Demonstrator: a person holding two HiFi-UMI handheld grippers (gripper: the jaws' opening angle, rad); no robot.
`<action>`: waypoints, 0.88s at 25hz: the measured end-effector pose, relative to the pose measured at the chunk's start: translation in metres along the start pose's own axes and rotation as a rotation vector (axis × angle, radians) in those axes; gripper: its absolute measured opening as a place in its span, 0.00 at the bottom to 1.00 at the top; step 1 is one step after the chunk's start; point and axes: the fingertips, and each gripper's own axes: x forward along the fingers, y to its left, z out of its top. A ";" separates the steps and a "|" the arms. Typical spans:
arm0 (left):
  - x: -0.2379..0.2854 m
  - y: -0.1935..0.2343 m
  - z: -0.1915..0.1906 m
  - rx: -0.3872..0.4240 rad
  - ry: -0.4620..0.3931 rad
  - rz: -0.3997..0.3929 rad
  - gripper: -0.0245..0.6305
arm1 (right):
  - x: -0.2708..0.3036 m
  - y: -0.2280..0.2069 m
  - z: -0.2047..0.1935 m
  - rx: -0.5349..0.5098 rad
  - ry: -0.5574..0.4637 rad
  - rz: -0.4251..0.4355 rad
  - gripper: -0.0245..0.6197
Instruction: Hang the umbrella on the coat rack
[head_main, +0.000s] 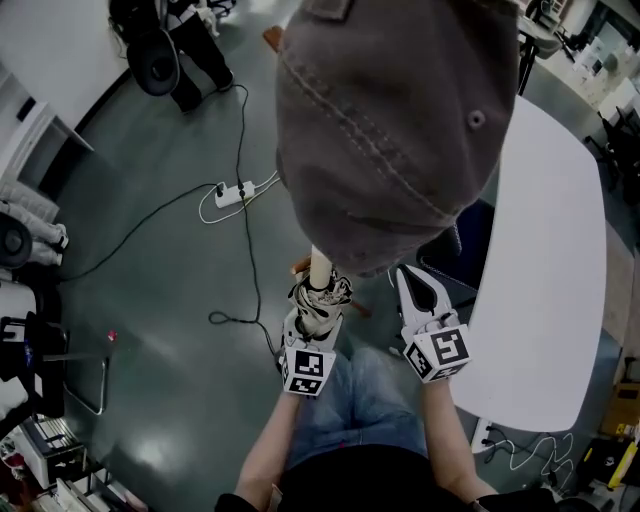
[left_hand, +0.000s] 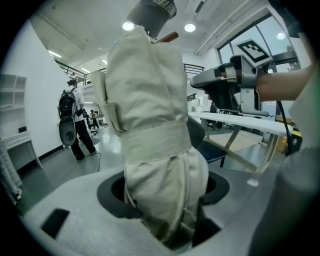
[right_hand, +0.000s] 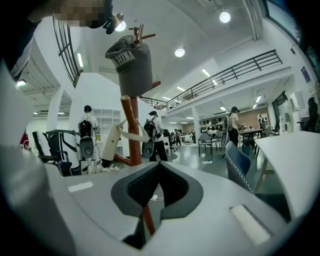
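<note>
From above, the cap (head_main: 390, 120) hides most of the coat rack (right_hand: 131, 130).
My left gripper (head_main: 312, 328) clamps the folded umbrella (left_hand: 155, 150); my right gripper (right_hand: 159, 172) is closed, nothing inside.

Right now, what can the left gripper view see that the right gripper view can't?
Only the left gripper view shows the right gripper with its marker cube, and the left gripper clamped on the cream folded fabric umbrella. Only the right gripper view shows the reddish-brown wooden coat rack pole and the right gripper's own jaws together, empty. Both show the grey fabric cap topping the rack and a person wearing a backpack.
</note>
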 end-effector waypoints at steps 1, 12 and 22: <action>0.003 0.001 -0.006 0.006 0.005 -0.002 0.47 | 0.003 0.005 -0.006 -0.004 0.005 0.009 0.05; 0.019 -0.001 -0.060 -0.005 0.039 -0.021 0.48 | 0.017 0.023 -0.055 0.004 0.023 0.040 0.05; 0.029 -0.006 -0.092 -0.021 0.058 -0.051 0.49 | 0.024 0.020 -0.071 0.016 0.039 0.029 0.05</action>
